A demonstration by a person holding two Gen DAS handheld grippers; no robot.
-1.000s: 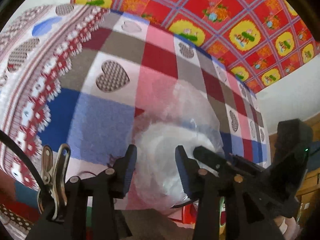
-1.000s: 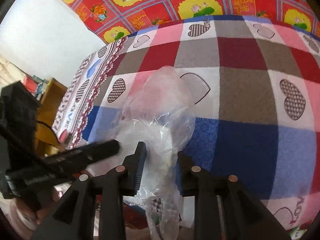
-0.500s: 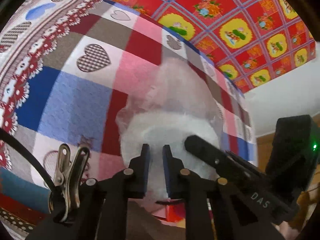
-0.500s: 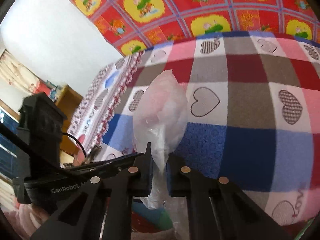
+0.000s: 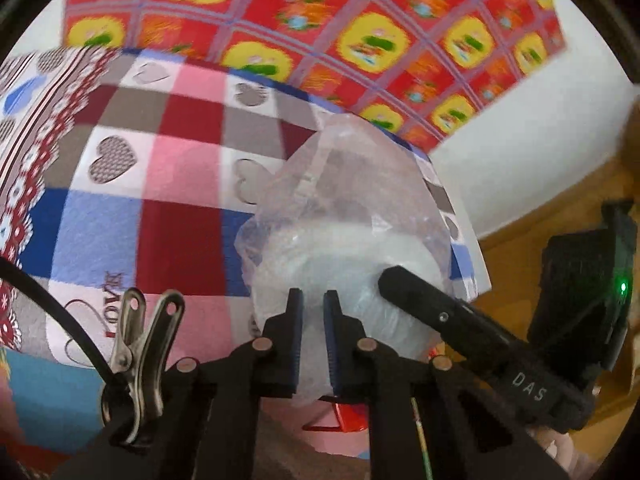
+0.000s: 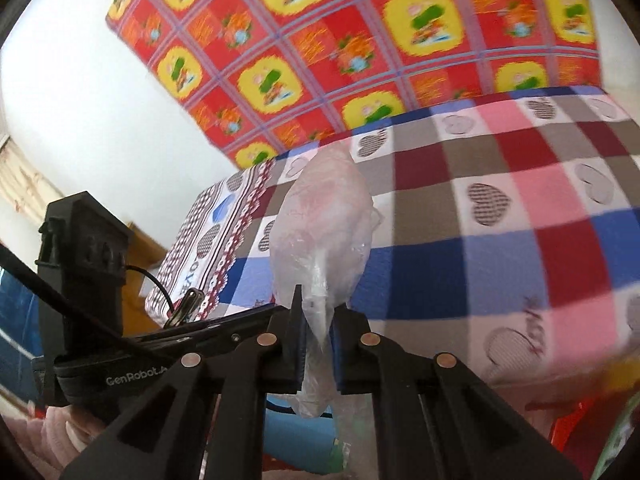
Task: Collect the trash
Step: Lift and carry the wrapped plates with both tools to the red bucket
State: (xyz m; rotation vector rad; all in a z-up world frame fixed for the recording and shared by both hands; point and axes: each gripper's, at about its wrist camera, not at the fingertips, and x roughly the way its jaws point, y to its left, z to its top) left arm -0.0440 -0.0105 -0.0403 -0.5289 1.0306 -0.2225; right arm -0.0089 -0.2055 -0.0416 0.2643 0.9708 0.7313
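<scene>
While both tools are clamped on the same clear, crinkled plastic bag (image 5: 348, 216), the step in hand looks like lifting this piece of trash off the bed covered in a checked red, blue, pink and grey blanket with heart motifs (image 5: 120, 208). The left tool (image 5: 313, 304) has just been closing and pinches the film at the bag's near edge, a narrow gap showing between its blue-padded fingers (image 5: 297, 336) with plastic filling it. The right tool (image 6: 317, 312) has likewise just been closing, and a twisted strand of the bag runs down between its fingers and hangs below them. The bag billows above the blanket, near the bed's edge closest to the cameras; whether its far end touches the blanket I cannot tell. It is thin, glossy and limp, wrinkled into soft folds, so it will likely sag and slip unless gripped firmly. Next, I judge, the bag must be carried clear of the bed to wherever trash is gathered; no bin is in view. Behind the bed hangs a red cloth with yellow floral medallions (image 6: 360, 40).
</scene>
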